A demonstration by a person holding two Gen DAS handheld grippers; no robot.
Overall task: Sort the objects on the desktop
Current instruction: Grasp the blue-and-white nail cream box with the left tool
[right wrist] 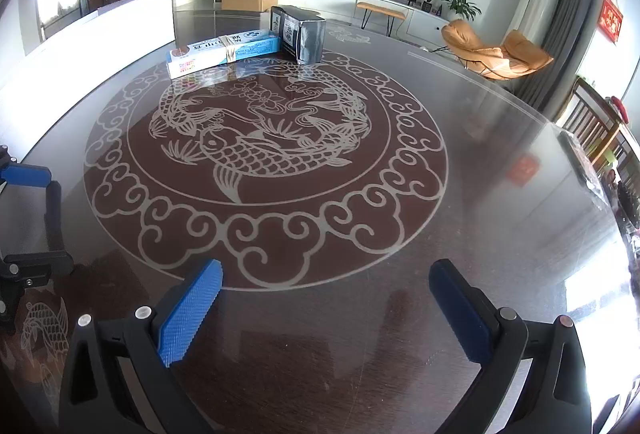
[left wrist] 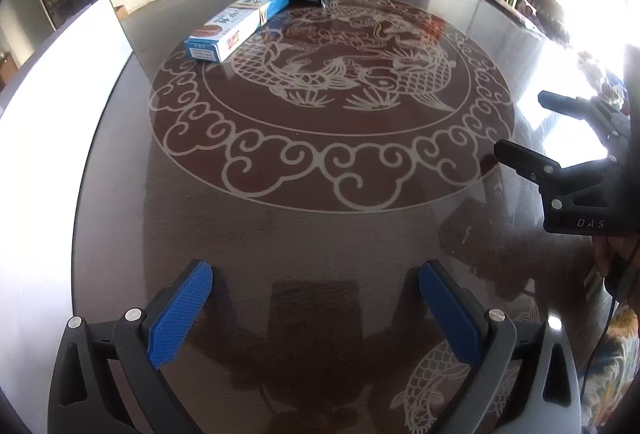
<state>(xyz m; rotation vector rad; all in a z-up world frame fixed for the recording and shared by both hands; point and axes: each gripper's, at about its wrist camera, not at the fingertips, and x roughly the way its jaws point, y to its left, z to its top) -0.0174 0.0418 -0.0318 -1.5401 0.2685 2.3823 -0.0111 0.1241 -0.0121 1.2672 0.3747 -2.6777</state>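
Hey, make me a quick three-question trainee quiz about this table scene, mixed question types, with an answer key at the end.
1. True or false: the left tongs are clamped on the blue-and-white box.
2. Multiple choice: where does the black box stand? A) at the far end of the blue-and-white box, B) between the right tongs, C) on the orange lounge chair.
3. Fill in: the round table carries a pale pattern of ____ ringed by cloud scrolls.

Key: 1 false, both tongs are open and empty; 2 A; 3 fish.
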